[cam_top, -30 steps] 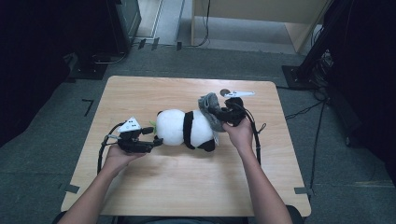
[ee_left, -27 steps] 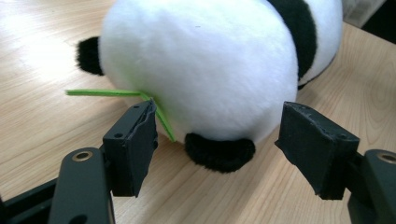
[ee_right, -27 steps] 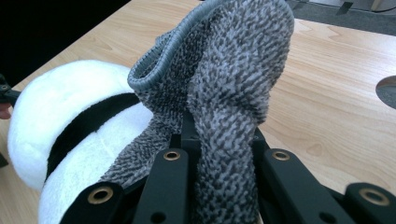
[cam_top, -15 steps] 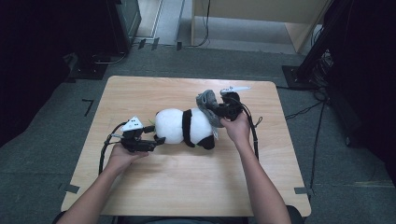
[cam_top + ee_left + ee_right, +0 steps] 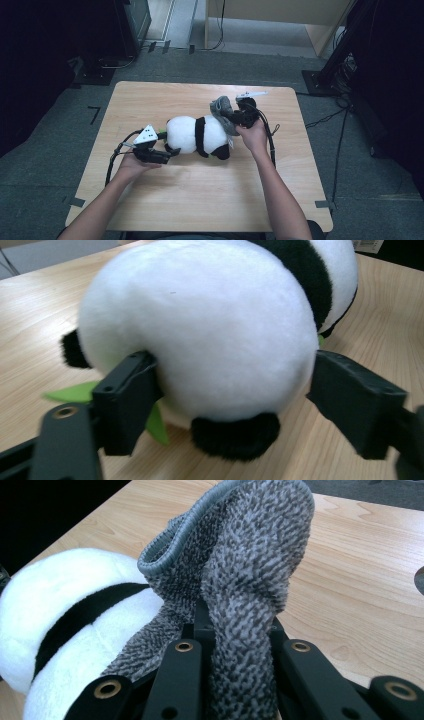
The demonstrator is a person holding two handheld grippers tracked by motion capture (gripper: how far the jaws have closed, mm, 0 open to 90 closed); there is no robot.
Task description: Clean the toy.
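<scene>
A black-and-white plush panda (image 5: 197, 135) lies on its side in the middle of the wooden table (image 5: 200, 200). My left gripper (image 5: 169, 150) is at the panda's white rear end (image 5: 200, 325). Its jaws have just been opening and now stand wide on either side of the rear, at most brushing the fur. A green felt leaf (image 5: 75, 390) pokes out under the toy. My right gripper (image 5: 236, 116) is shut on a grey knitted cloth (image 5: 245, 565), which is bunched and raised beside the panda's head (image 5: 60, 615).
Black cables trail from both grippers across the table (image 5: 270, 140). Dark equipment stands on the floor beyond the far edge, and a stand base (image 5: 320, 80) sits off the right corner. Bare wood lies in front of the panda.
My right gripper and the grey cloth have edged slightly left. The panda and my left hand have stayed almost where they were.
</scene>
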